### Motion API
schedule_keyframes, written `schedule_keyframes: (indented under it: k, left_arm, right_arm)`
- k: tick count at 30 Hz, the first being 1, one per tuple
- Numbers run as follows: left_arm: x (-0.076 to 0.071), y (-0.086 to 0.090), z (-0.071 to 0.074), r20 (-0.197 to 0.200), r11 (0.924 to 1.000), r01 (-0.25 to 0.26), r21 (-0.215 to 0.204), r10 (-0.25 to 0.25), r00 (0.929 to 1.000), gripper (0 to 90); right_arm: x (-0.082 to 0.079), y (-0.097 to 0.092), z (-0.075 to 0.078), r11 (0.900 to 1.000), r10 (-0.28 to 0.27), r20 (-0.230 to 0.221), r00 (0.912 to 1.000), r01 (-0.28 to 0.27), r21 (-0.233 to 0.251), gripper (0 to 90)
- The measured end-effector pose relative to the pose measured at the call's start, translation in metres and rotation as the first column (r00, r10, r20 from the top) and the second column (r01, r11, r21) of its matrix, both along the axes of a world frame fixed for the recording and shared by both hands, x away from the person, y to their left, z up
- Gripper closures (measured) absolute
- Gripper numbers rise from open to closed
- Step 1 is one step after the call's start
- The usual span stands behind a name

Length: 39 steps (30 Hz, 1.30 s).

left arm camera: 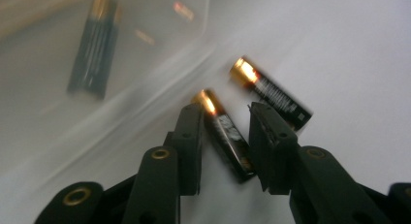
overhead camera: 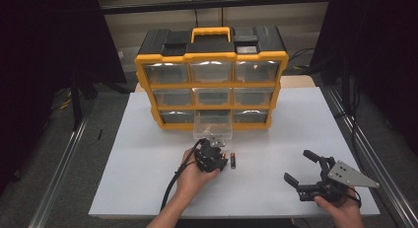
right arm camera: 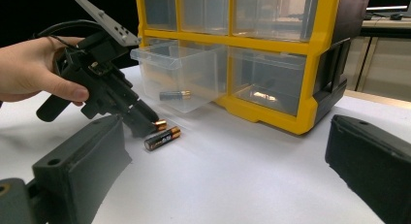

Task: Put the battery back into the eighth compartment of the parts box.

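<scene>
Black-and-gold batteries [left arm camera: 228,136], yellow-and-black organizer [overhead camera: 212,55], clear drawer [overhead camera: 212,125], white table [overhead camera: 296,139]

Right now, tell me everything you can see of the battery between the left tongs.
The battery is a small black cylinder with a copper-gold end and pale, blurred print. It lies flat on the white table, gold end pointing toward the pulled-out clear drawer. The left tongs straddle it, one jaw on each side; whether the pads already press on it cannot be told. A second battery lies close beside it, apart.
</scene>
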<state>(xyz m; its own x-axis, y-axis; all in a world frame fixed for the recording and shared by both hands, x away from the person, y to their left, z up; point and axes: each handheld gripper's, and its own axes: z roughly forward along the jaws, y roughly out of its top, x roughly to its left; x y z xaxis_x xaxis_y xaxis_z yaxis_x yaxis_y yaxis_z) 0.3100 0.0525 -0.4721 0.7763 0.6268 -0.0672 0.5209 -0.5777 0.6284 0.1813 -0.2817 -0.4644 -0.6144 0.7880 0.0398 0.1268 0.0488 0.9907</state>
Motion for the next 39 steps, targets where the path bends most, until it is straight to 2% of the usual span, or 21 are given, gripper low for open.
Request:
schedule_keyframes:
  k: [2,4,5,7,11,14,15,19,21,23,24,26,28,31,32,37,39]
  left_arm:
    - [0.001,0.002,0.001,-0.019,0.9999,-0.004,0.011,0.005,0.9998,69.9]
    - [0.001,0.001,0.001,-0.019,0.9999,0.002,0.013,-0.002,0.9998,71.5]
    - [0.0,-0.001,0.0,0.012,0.9999,-0.007,0.009,0.007,0.9999,72.7]
    - [0.0,-0.001,0.0,0.007,0.9996,-0.026,0.009,0.026,0.9996,74.0]
    - [0.001,0.0,-0.001,-0.003,0.9995,-0.031,-0.002,0.031,0.9995,77.3]
    - [0.002,0.0,0.0,-0.011,0.9996,-0.029,0.006,0.029,0.9995,77.4]
    - [0.003,0.002,0.001,-0.029,0.9999,-0.01,0.008,0.01,0.9995,77.4]
    - [0.006,0.004,0.002,-0.048,0.9996,-0.026,-0.011,0.025,0.9985,77.4]
    - [0.008,0.006,0.001,-0.07,0.9988,-0.038,-0.033,0.035,0.9969,77.5]
    - [0.009,0.008,0.003,-0.075,0.9987,-0.025,-0.044,0.022,0.9969,77.5]
    - [0.008,0.008,0.004,-0.075,0.9975,-0.035,-0.061,0.03,0.9967,77.5]
    - [0.007,0.01,0.008,-0.097,0.9973,-0.029,-0.067,0.023,0.9951,77.5]
    - [0.007,0.012,0.012,-0.099,0.9953,-0.024,-0.094,0.014,0.995,77.5]
    - [0.007,0.015,0.018,-0.104,0.9948,-0.026,-0.098,0.016,0.9945,77.5]
    - [0.007,0.016,0.019,-0.108,0.9932,-0.021,-0.115,0.009,0.9942,77.5]
    - [0.007,0.017,0.029,-0.124,0.9927,-0.004,-0.12,-0.011,0.9923,77.5]
    - [0.006,0.017,0.032,-0.122,0.9909,-0.005,-0.135,-0.012,0.9925,77.5]
  right_arm:
    - [0.0,0.0,0.0,1.0,-0.003,-0.002,1.0,0.003,-0.002,0.6]
    - [0.0,0.001,0.0,1.0,-0.003,0.001,1.0,0.003,0.0,0.6]
    - [0.0,0.001,0.0,1.0,-0.002,0.001,1.0,0.002,0.0,0.6]
    - [0.0,0.001,0.0,1.0,0.0,0.002,1.0,0.0,-0.002,0.6]
    - [0.0,0.001,0.0,1.0,0.002,-0.001,1.0,-0.002,-0.005,0.6]
    - [0.0,0.001,0.0,1.0,0.002,0.003,1.0,-0.002,-0.003,0.6]
    - [0.0,0.001,0.0,1.0,0.0,0.001,1.0,0.0,-0.003,0.6]
    - [0.0,0.001,0.0,1.0,0.0,-0.001,1.0,0.0,-0.003,0.6]
    - [0.0,0.001,0.0,1.0,0.0,-0.001,1.0,0.0,0.0,0.6]
    - [0.0,0.001,0.0,1.0,0.0,-0.001,1.0,0.0,0.0,0.6]
    - [0.0,0.001,0.0,1.0,-0.001,-0.001,1.0,0.001,0.0,0.6]
    - [0.001,0.001,0.0,1.0,-0.001,0.0,1.0,0.001,-0.001,0.6]
    - [0.0,0.001,0.0,1.0,0.001,0.0,1.0,-0.001,-0.002,0.6]
    - [0.0,0.001,0.0,1.0,0.002,-0.001,1.0,-0.002,-0.002,0.6]
    - [0.0,0.001,0.0,1.0,0.001,0.001,1.0,-0.001,-0.001,0.6]
    - [0.001,0.001,0.0,1.0,0.003,0.002,1.0,-0.003,-0.002,0.7]
    - [0.001,0.001,0.0,1.0,0.005,0.005,1.0,-0.005,-0.003,0.7]
